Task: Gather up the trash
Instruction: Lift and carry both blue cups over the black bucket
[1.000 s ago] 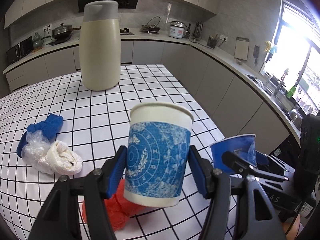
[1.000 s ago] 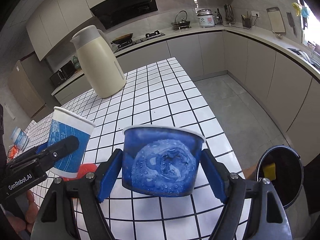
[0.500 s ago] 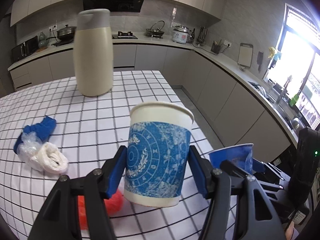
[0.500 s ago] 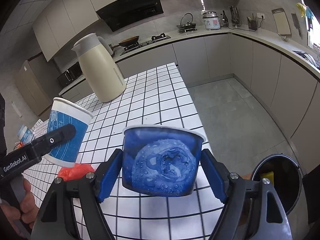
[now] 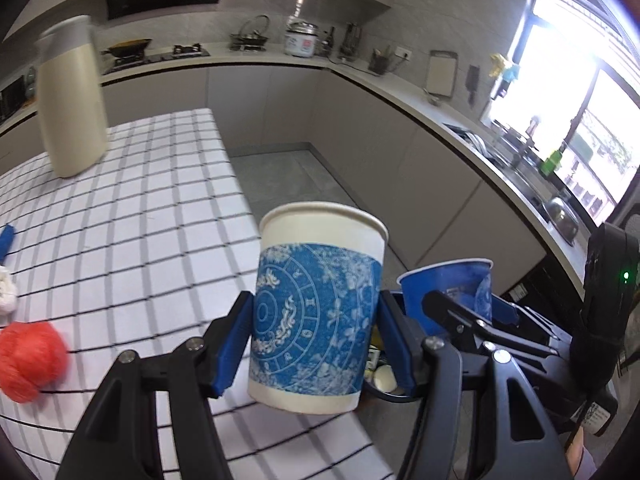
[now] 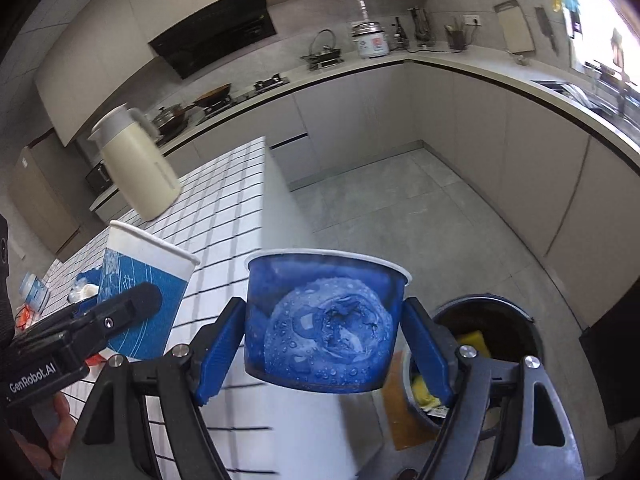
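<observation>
the left hand-held gripper (image 5: 316,336) is clamped on a tall paper cup (image 5: 318,308) with a blue patterned band, held upright by its sides at the edge of the tiled desk (image 5: 132,216). the right hand-held gripper (image 6: 322,350) is closed on a short blue paper bowl (image 6: 324,320), also upright, out past the desk edge and above the floor. just below and to the right of the bowl stands an open round trash bin (image 6: 500,304) with yellow scraps inside. gripping both containers by their walls with mouths up likely keeps any leftovers from spilling on the way, and the bowl looks closest to release over the bin. a crumpled red bag (image 5: 30,354) lies on the desk, not yet collected.
</observation>
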Motion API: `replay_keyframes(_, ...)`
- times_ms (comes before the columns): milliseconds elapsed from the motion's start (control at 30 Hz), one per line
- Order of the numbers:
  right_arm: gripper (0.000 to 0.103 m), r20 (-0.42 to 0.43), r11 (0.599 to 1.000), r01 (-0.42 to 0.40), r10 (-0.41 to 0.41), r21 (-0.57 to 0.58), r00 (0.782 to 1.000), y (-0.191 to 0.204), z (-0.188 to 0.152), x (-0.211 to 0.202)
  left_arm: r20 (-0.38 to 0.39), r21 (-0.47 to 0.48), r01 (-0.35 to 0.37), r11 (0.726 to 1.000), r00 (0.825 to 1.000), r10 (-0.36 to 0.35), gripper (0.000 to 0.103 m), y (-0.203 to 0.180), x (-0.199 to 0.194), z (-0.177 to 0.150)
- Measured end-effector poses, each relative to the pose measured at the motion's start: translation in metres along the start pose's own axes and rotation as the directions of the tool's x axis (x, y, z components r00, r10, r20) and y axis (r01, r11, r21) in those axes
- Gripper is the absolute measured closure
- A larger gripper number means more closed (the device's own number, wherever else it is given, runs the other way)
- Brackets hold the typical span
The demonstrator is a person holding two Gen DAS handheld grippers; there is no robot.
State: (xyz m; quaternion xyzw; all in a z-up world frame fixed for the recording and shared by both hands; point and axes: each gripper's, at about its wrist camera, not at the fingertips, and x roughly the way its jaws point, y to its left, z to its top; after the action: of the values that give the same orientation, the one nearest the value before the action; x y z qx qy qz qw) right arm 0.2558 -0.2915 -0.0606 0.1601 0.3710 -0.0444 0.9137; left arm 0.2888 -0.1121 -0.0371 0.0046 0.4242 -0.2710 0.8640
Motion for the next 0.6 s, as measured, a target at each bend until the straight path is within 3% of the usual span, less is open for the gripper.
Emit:
replay_keyframes(233,0.023,-0.023,0.992,0.094,-0.092,0.079,0.995,-0.093,-0.015,-0.023,-0.076,0.029,0.068,0.997,0.995,-0.066,0.041,-0.063,0.039,-0.011)
replay_keyframes(400,0.023,-0.062,0.982,0.143,-0.136,0.123,0.989,-0.149,-0.028,-0.024,-0.141,0.028,0.074,0.997,0.988,-0.069,0.041,-0.090,0.069,-0.024)
replay_keyframes(600,0.023,-0.115,0.977,0.161,-0.145,0.143,0.983,-0.187,-0.041,-0.008,-0.201,0.033,0.052,0.998,0.979,-0.045,0.041,-0.109,0.103,-0.040)
